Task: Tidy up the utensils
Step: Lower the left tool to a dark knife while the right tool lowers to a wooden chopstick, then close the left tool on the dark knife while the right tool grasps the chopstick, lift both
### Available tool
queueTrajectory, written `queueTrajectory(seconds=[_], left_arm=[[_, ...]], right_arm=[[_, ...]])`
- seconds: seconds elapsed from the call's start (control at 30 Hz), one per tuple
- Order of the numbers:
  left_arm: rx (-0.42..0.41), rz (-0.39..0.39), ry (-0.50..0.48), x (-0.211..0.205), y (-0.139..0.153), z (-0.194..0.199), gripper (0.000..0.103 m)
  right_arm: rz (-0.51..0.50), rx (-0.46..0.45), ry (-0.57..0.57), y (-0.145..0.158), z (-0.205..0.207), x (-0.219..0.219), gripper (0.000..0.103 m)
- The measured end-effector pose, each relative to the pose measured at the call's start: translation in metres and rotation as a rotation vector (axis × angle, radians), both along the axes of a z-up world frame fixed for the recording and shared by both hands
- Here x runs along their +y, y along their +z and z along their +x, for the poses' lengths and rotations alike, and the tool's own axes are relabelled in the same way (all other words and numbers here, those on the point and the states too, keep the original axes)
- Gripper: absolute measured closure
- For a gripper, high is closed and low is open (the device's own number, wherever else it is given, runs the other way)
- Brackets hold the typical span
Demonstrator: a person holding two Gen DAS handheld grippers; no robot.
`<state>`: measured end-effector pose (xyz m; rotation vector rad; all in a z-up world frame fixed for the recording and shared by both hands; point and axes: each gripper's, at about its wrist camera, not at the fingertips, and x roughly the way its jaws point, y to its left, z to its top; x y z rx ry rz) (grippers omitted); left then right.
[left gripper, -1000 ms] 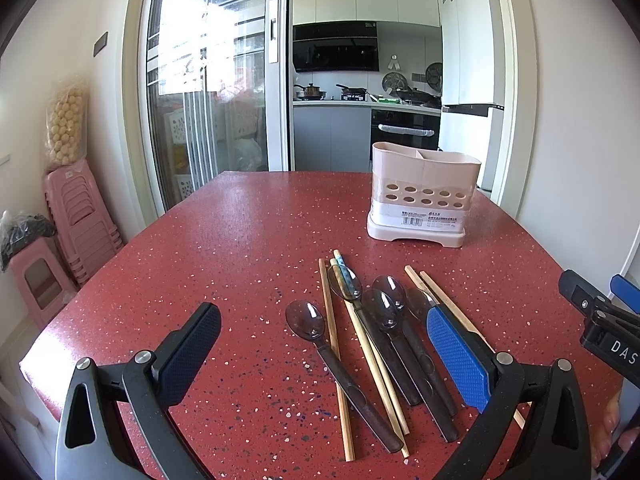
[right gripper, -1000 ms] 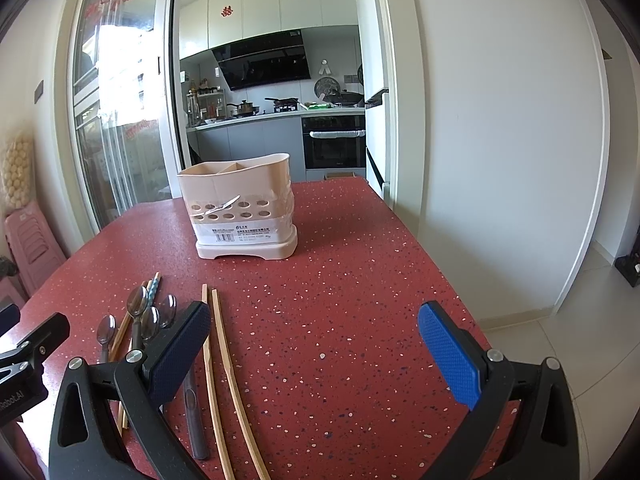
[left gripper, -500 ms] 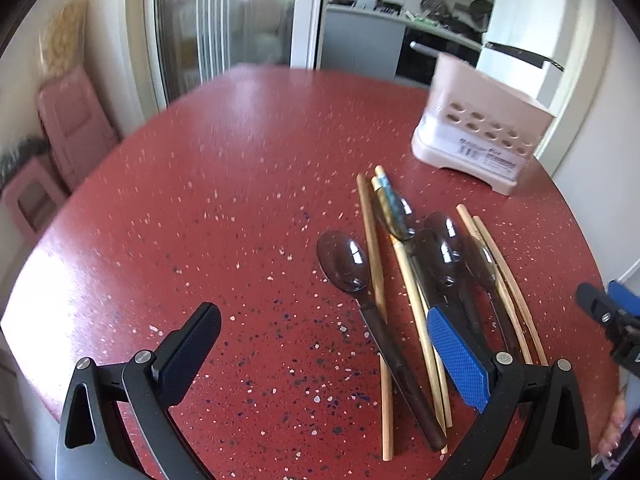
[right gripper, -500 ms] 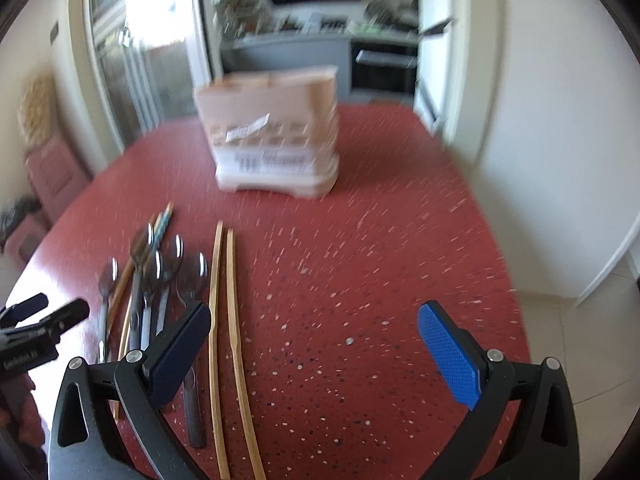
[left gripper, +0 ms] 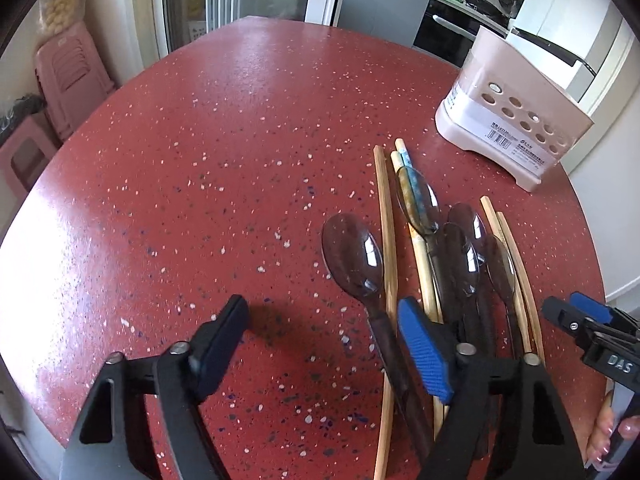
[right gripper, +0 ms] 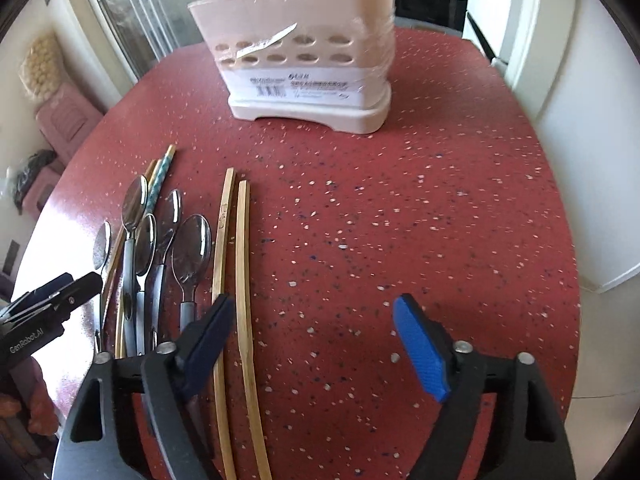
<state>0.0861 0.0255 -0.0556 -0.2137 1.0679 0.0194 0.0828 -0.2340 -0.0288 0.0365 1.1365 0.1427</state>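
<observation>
Right wrist view: right claw (right gripper: 320, 332) was closing, nothing pinched, over chopsticks (right gripper: 244, 280); left claw (left gripper: 324, 324) stood apart above the counter (left gripper: 200, 160).

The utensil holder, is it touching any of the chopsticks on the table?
Apart. The right wrist view shows bare red table between the utensil holder and the nearest chopsticks.

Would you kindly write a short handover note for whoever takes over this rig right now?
Left gripper: open, empty, above the leftmost spoon.
Right gripper: jaws closing, nothing held; one of the two chopsticks lies between them.
Utensil holder stands at the far side of the table.
Done: nothing loaded, as far as visible.
Left: all spoons and chopsticks.
</observation>
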Motion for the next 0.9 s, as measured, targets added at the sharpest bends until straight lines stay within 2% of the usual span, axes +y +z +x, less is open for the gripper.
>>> queueTrajectory(seconds=[0.1,0.17,0.3,0.43,0.47,0.57,0.6,0.73,0.83,0.9], left_arm=[[0.003,-0.016,0.005,0.002,0.001,0.002,0.004],[0.003,-0.01,0.01,0.003,0.001,0.004,0.01],[0.008,-0.016,0.004,0.005,0.003,0.006,0.01],[0.009,0.028,-0.016,-0.001,0.002,0.008,0.013],[0.009,0.036,-0.019,-0.002,0.002,0.008,0.017],[0.017,0.049,-0.029,-0.003,0.002,0.011,0.021],[0.019,0.059,-0.029,-0.003,0.002,0.013,0.027],[0.026,0.087,-0.048,-0.006,0.001,0.016,0.031],[0.029,0.142,-0.081,-0.013,0.001,0.018,0.04],[0.029,0.14,-0.105,-0.015,0.002,0.018,0.059]], right_arm=[[-0.012,0.019,0.02,0.0,0.005,0.005,0.031],[-0.018,0.028,0.04,-0.001,0.007,0.01,0.033],[-0.035,0.041,0.076,-0.001,0.01,0.02,0.035],[-0.122,0.056,0.116,-0.002,0.011,0.034,0.036],[-0.138,0.054,0.127,-0.001,0.011,0.038,0.038],[-0.139,0.083,0.141,0.0,0.016,0.041,0.044],[-0.132,0.097,0.142,0.0,0.018,0.041,0.045],[-0.143,0.13,0.152,0.0,0.025,0.043,0.045],[-0.144,0.157,0.151,0.0,0.031,0.042,0.046],[-0.143,0.171,0.155,0.001,0.037,0.044,0.053]])
